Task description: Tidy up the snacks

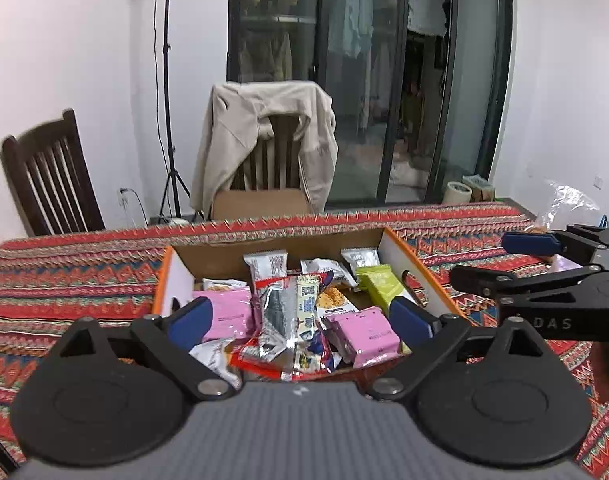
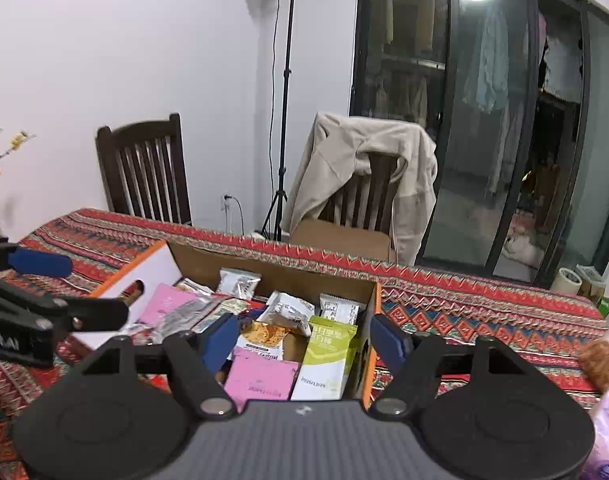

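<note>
Snack box (image 1: 400, 258) on bench (image 1: 64, 276), both hand-held grippers above it, empty.
Two chairs (image 1: 48, 176) behind; box holds two pink packs (image 1: 366, 334), one green pack (image 1: 378, 282), several silver ones; left hand-held gripper (image 1: 300, 320) wide open, right hand-held gripper (image 2: 304, 344) open, nothing held.

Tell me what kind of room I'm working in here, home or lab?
Most likely a home dining or living room. A patterned tablecloth covers the table, wooden chairs stand behind it, one with a beige jacket draped over it, and clothes hang behind glass sliding doors. The light stand suggests a recording setup.
</note>
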`<state>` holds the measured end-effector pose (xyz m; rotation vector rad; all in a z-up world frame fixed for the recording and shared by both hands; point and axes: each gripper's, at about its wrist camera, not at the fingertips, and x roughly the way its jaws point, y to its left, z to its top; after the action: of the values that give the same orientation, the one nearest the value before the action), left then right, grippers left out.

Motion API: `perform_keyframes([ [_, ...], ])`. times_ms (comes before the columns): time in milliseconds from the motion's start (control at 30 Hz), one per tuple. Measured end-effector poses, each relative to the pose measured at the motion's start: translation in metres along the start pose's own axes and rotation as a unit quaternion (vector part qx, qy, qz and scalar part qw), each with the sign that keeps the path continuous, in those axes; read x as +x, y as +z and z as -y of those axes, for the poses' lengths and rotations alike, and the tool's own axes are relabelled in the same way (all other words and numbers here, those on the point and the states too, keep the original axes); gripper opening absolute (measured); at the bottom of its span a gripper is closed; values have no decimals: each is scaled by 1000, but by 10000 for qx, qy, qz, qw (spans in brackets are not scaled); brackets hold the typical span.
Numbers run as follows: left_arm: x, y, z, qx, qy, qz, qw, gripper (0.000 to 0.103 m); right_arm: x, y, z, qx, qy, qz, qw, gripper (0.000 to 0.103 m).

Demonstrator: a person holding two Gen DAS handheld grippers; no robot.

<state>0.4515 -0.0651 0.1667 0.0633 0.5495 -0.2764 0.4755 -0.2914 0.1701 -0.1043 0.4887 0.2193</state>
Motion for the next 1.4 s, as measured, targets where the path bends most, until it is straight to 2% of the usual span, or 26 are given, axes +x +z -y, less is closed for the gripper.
perform_keyframes([
  [233, -72, -24, -1, 7, 195, 386, 9991, 103, -70, -16, -11, -22, 113, 231, 9997, 86],
  [300, -92, -35, 2, 21, 235, 488, 9985, 103, -89, -25, -16, -47, 110, 315, 9994, 92],
  [767, -222, -118, 11, -122, 351, 1125, 9930, 103, -217, -88, -67, -260, 193, 846, 9959, 102],
  [900, -249, -145, 11, -247, 292, 1186, 9922, 103, -251, -106, -79, -224, 255, 995, 9945, 103],
  [1067, -280, -185, 12, -356, 525, 1261, 9900, 103, -286, -137, -94, -243, 291, 1039, 9939, 103],
  [1400, -321, -258, 18, -519, 686, 1231, 9887, 103, -336, -204, -127, -288, 235, 1046, 9938, 103],
])
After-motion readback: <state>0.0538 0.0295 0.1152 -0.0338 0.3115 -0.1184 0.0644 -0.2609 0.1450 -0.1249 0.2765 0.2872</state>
